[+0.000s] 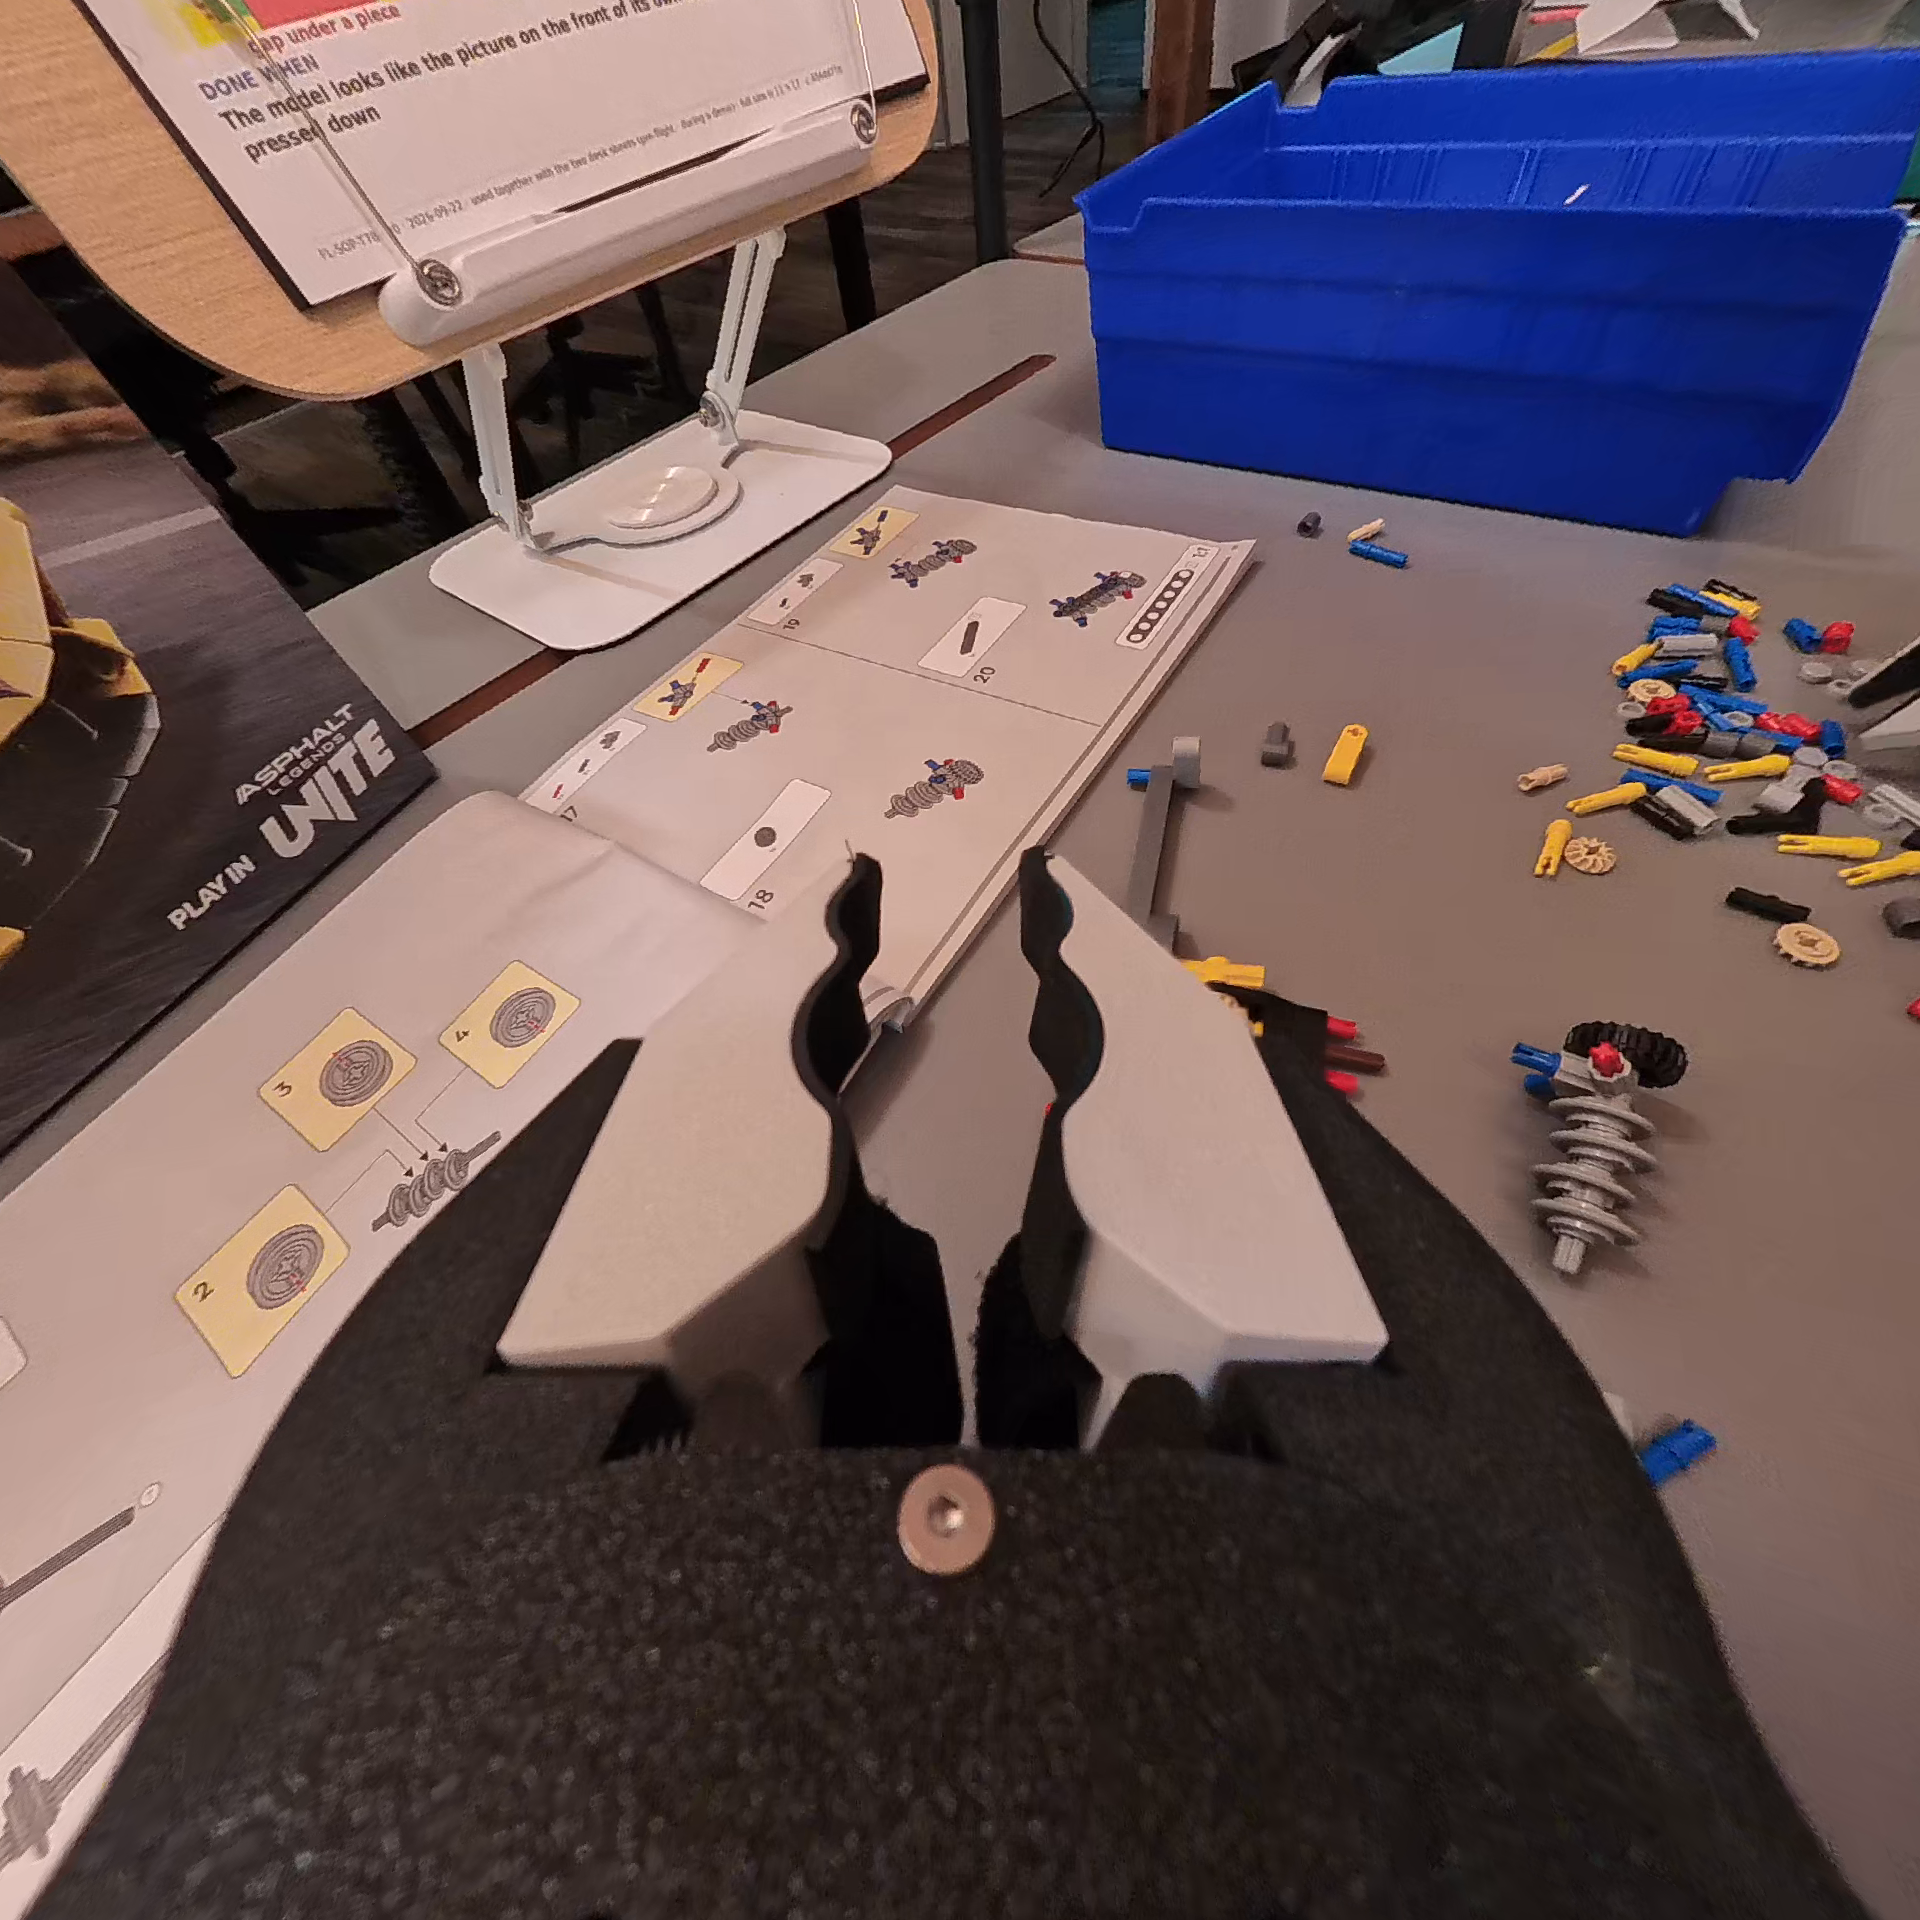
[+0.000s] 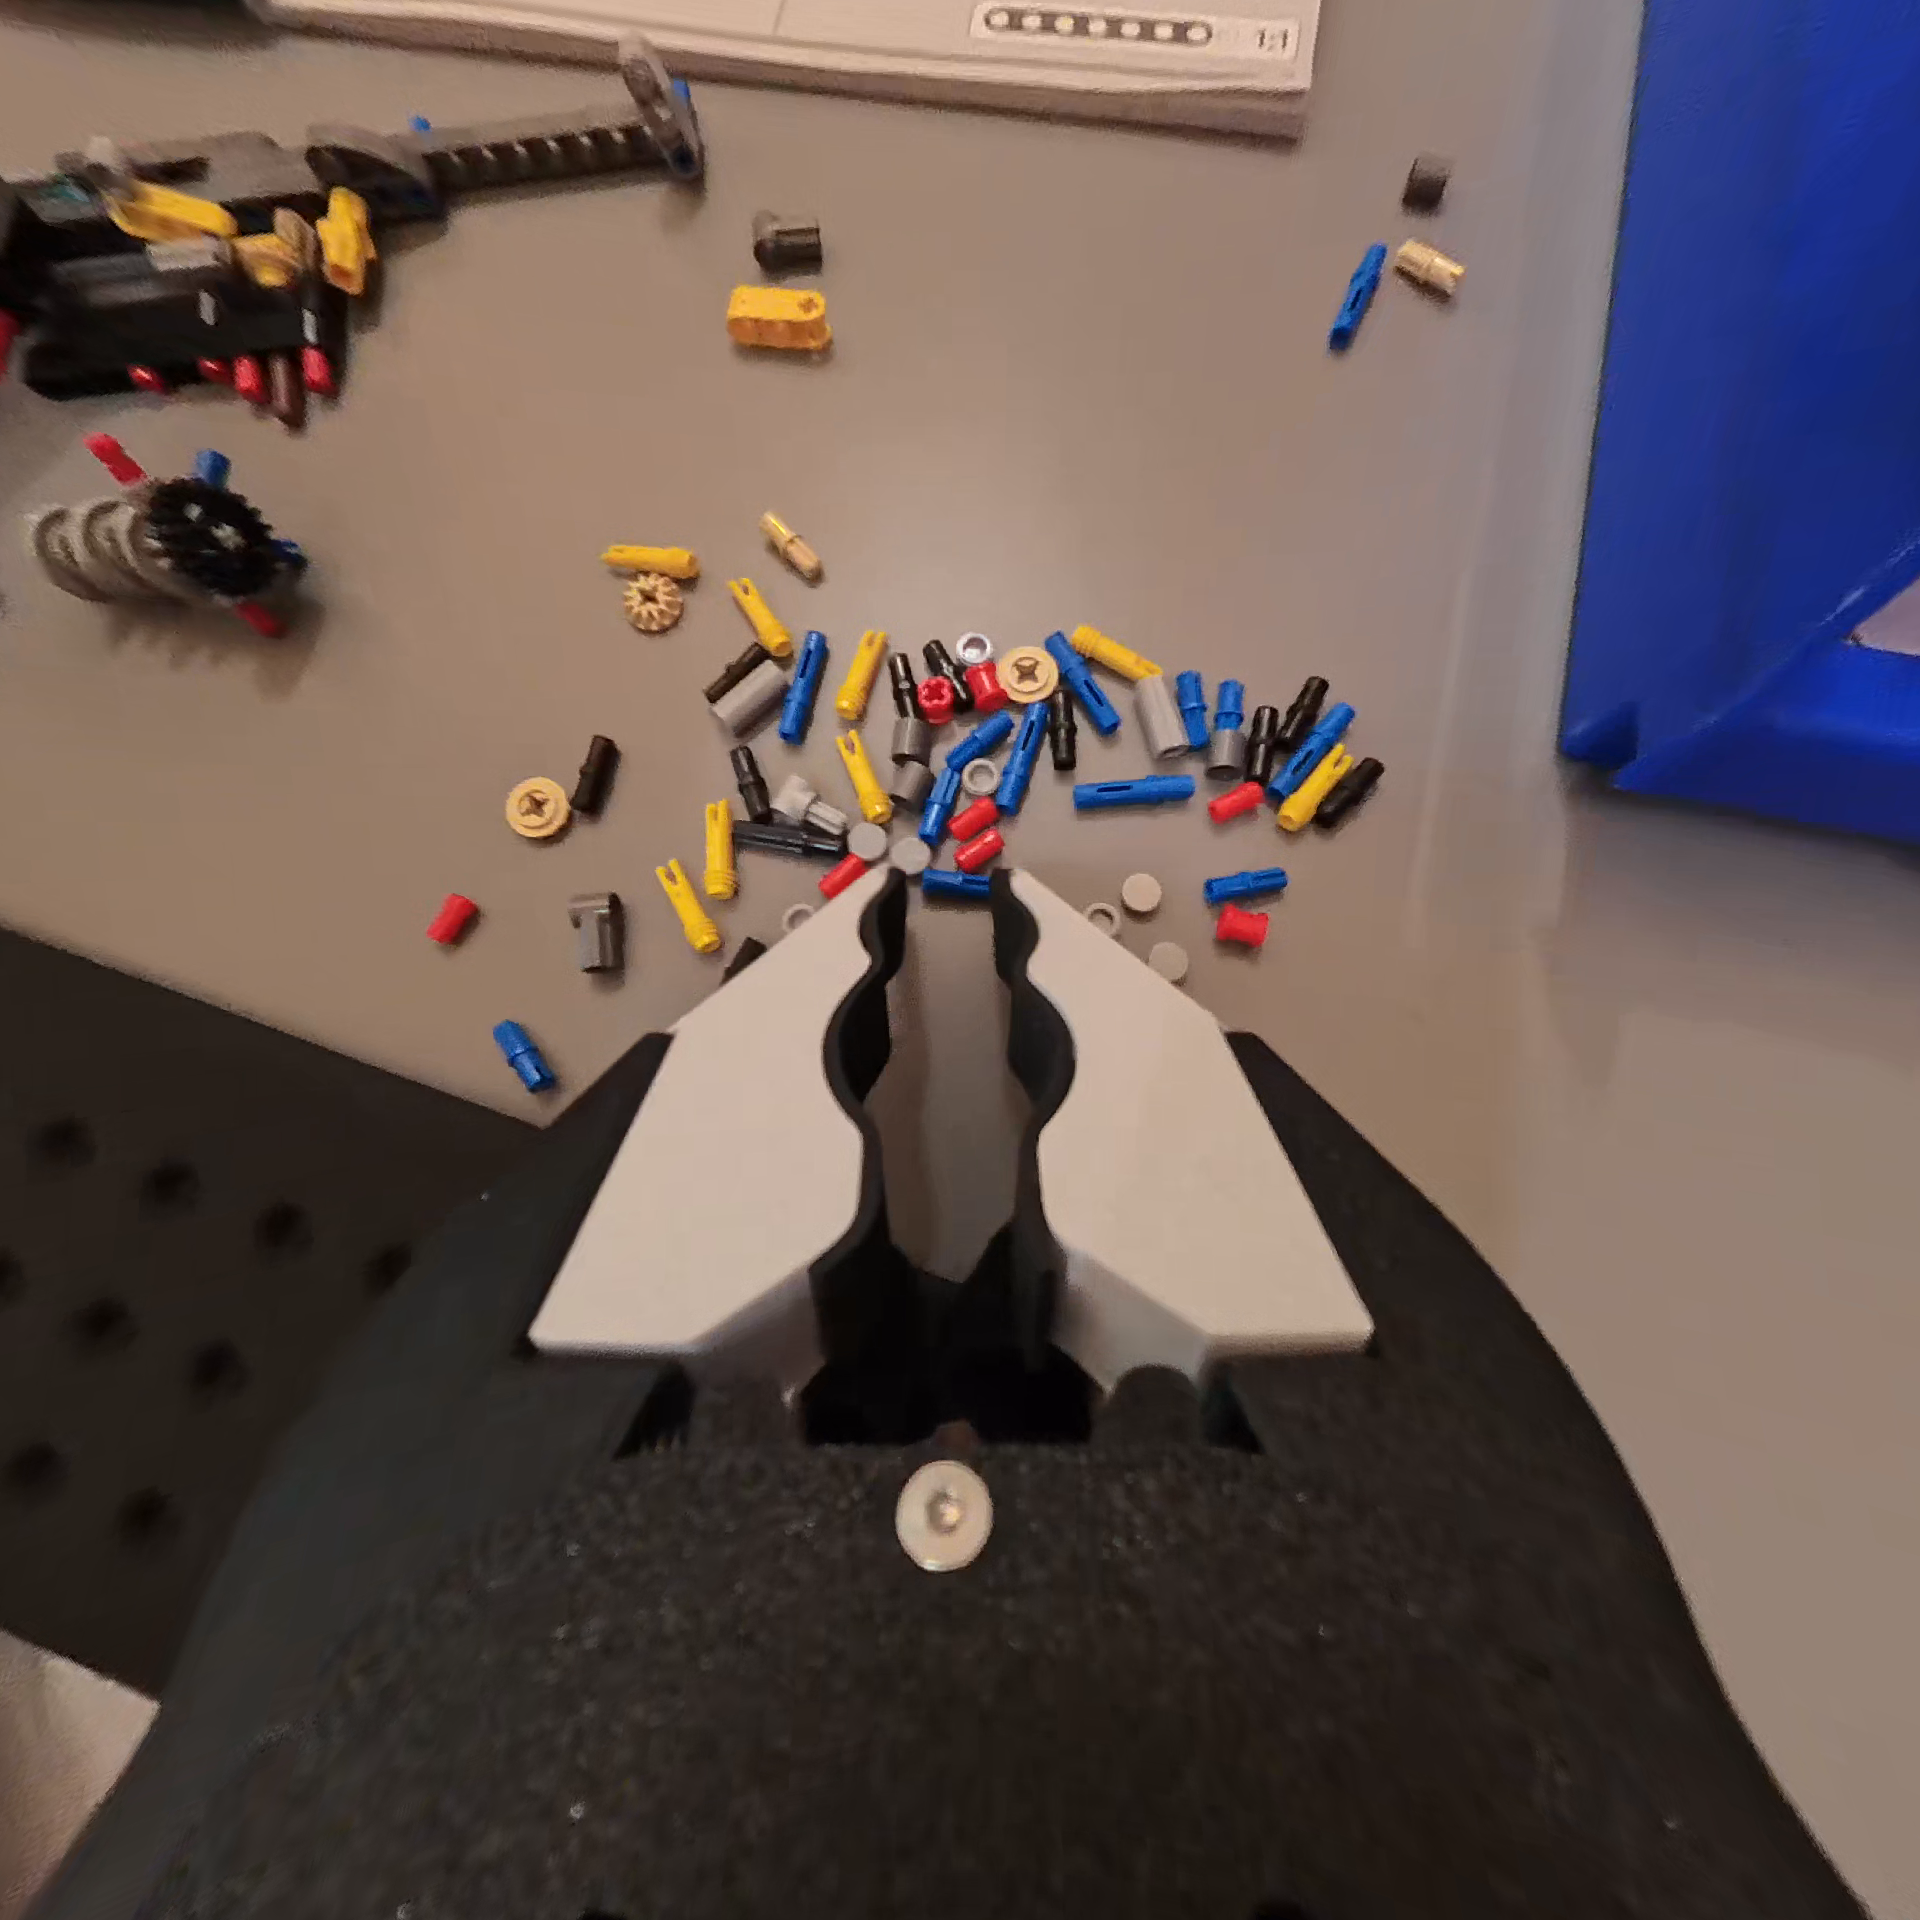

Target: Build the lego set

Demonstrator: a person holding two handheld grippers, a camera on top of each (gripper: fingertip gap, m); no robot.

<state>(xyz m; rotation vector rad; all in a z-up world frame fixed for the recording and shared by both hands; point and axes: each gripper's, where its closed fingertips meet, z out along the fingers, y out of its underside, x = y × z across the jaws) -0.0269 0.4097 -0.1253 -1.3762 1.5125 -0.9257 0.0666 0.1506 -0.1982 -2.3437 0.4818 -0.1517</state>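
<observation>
Here we hold our left gripper (image 1: 951, 868) parted and empty over the instruction booklet (image 1: 914, 686) on the grey surface (image 1: 1403, 1351). Our right gripper (image 2: 945, 883), likewise parted and empty, hovers at a scatter of loose lego pins (image 2: 997, 738) (blue, yellow, red, black). A blue bin (image 1: 1496, 301) and a document stand (image 1: 644, 520) sit behind.

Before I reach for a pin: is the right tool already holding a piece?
No. The right tool is open and empty, its tips just short of the loose pins on the table.
</observation>
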